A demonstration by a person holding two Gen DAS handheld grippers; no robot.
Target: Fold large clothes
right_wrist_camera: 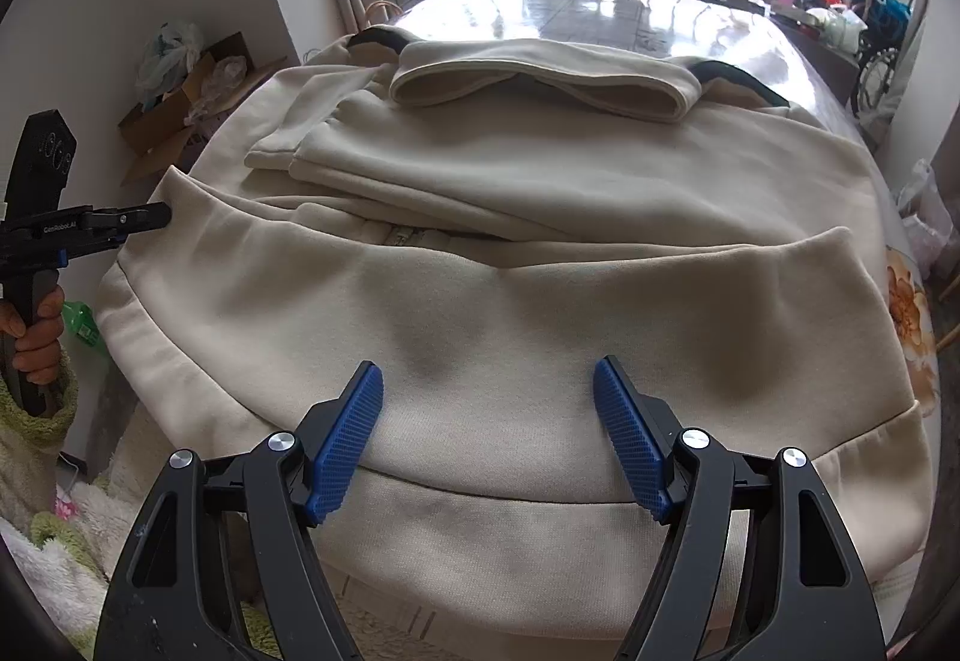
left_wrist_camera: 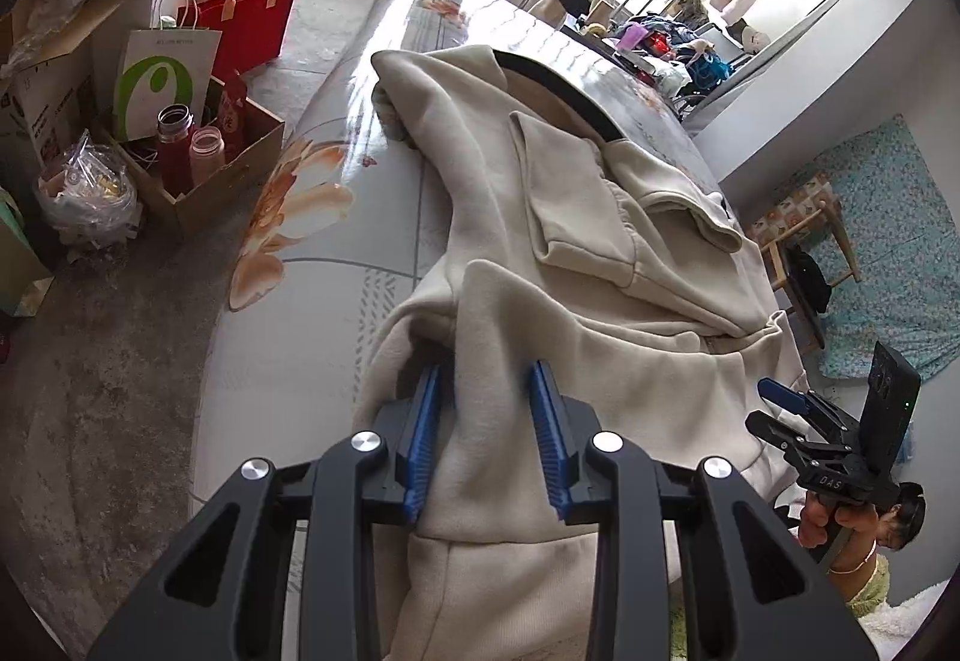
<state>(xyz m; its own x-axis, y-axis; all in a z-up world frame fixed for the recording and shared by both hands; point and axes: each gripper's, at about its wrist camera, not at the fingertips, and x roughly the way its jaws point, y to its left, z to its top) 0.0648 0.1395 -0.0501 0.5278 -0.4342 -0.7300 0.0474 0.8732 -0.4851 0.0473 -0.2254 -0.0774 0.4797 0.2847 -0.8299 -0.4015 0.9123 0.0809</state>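
Fold is partway done. Beige hooded sweatshirt (right_wrist_camera: 540,241) lies on the bed (left_wrist_camera: 336,217), both sleeves (right_wrist_camera: 384,163) already laid in across the chest, hem end doubled up.

Left tongs (left_wrist_camera: 486,421) are narrowed and pinching a raised fold at the garment's side edge. Right tongs (right_wrist_camera: 489,421) stand wide over the hem, holding nothing.

Left to do, I'd say: bring the body over toward the hood (right_wrist_camera: 540,73) and flatten.
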